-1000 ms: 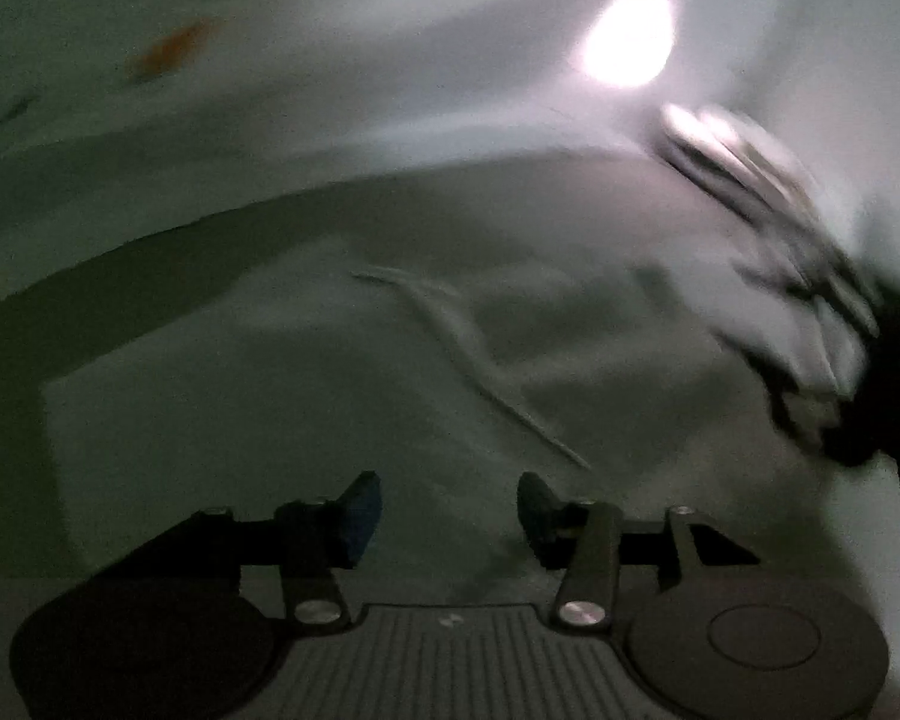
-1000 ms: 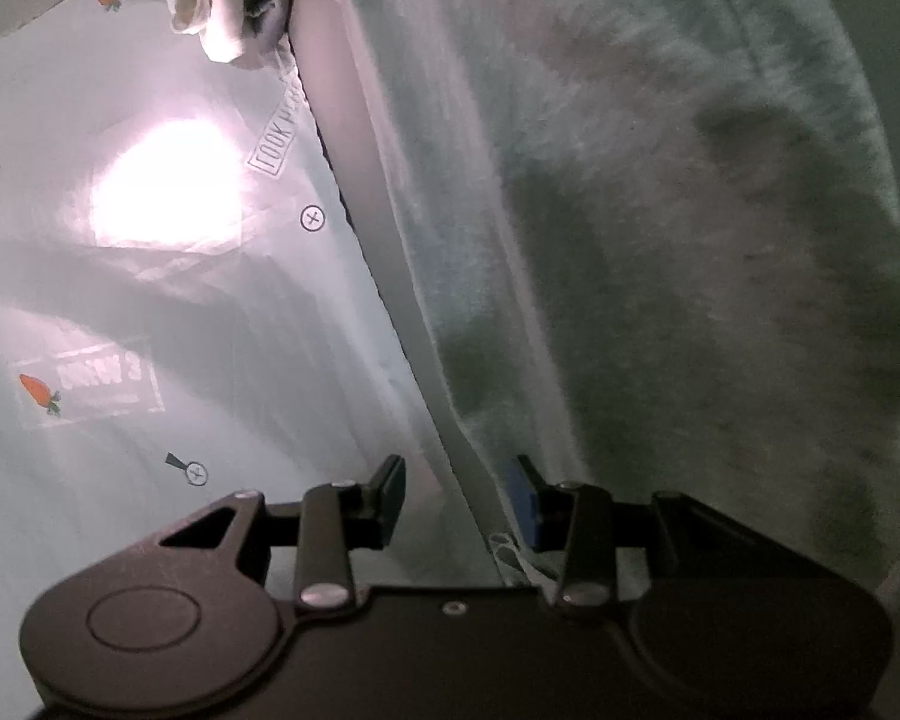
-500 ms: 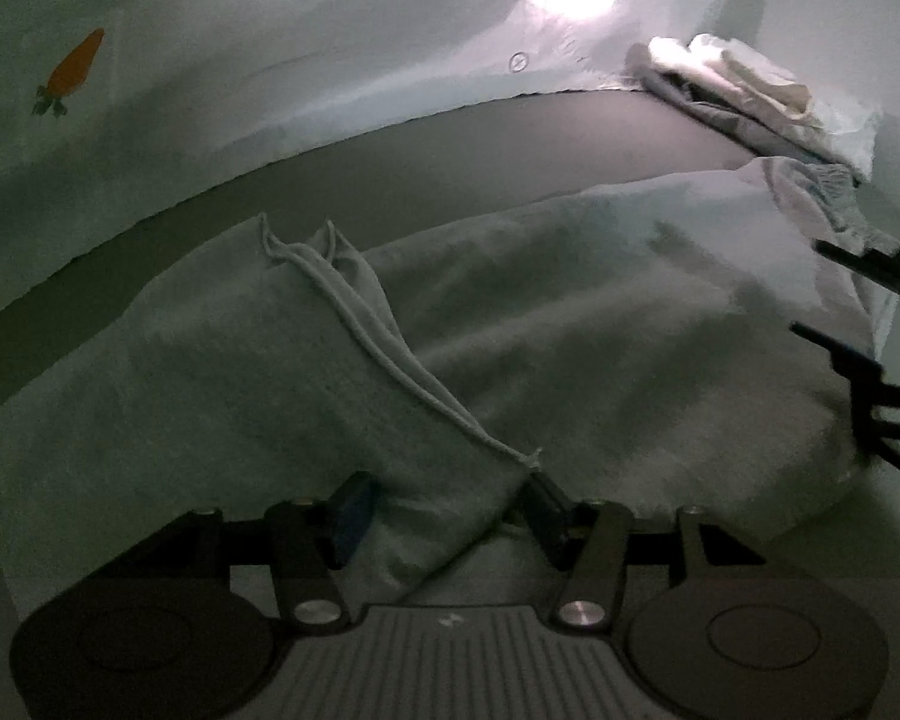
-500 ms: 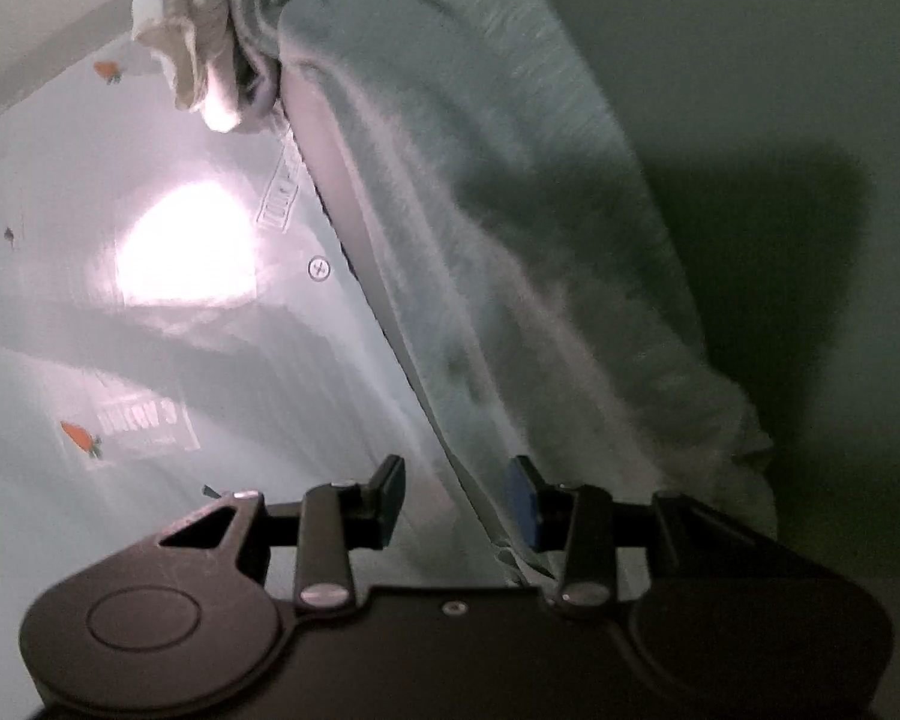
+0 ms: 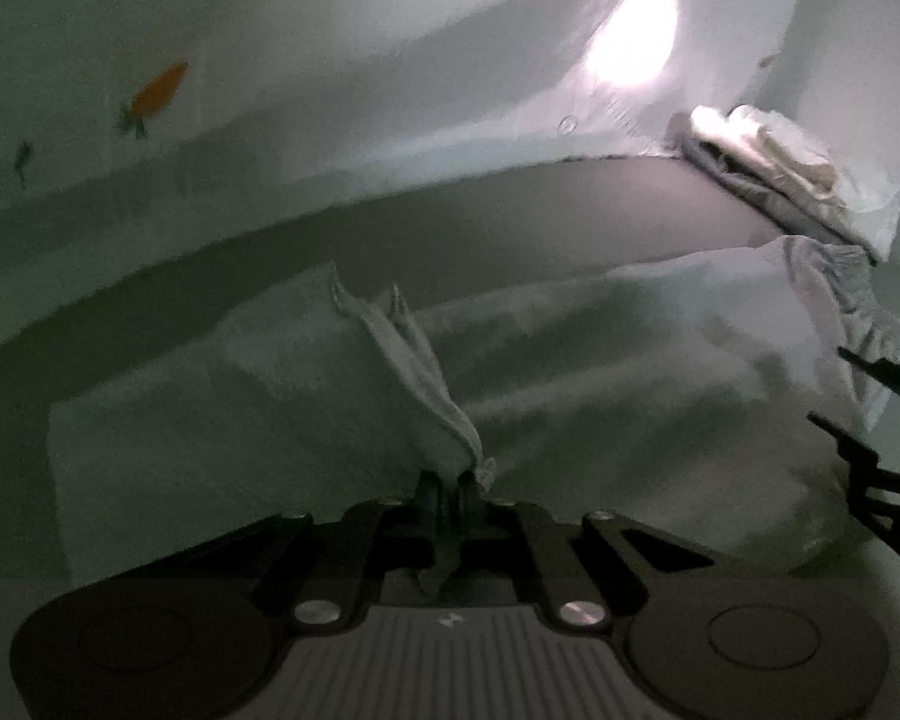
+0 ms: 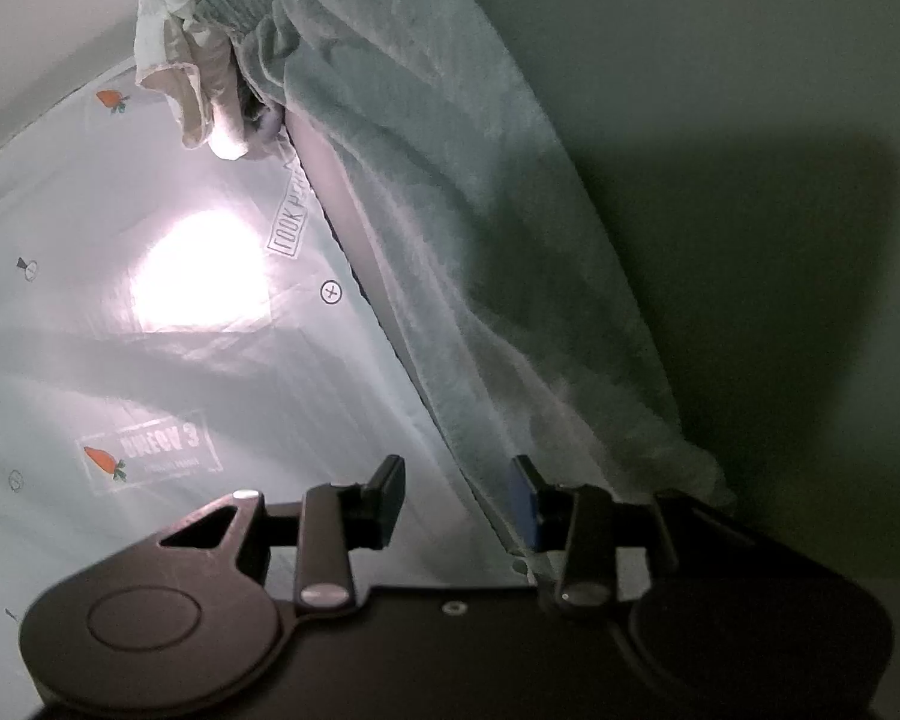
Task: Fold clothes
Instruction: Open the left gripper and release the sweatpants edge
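A pale grey-green fleece garment point(image 5: 600, 372) lies spread over a dark surface point(image 5: 510, 222). My left gripper point(image 5: 450, 486) is shut on a raised fold of it, and the pinched cloth rises as a ridge ahead of the fingers. In the right wrist view the same garment point(image 6: 450, 210) runs away from me, with its gathered waistband point(image 6: 240, 6) at the far end. My right gripper point(image 6: 456, 492) stands open at the garment's near edge. The cloth's hem touches the right finger only. From the left wrist view the right gripper point(image 5: 840, 387) shows at the frame's right edge.
A stack of folded light clothes point(image 5: 768, 162) sits at the far right corner, also seen as the stack point(image 6: 174, 30) at top left. A white sheet with carrot prints point(image 6: 150, 360) borders the dark surface, with a bright glare spot point(image 6: 204, 270) on it.
The left jaws have closed on the fold of cloth that lay between them and lifted it a little. The right gripper has slid along the garment's edge, still open.
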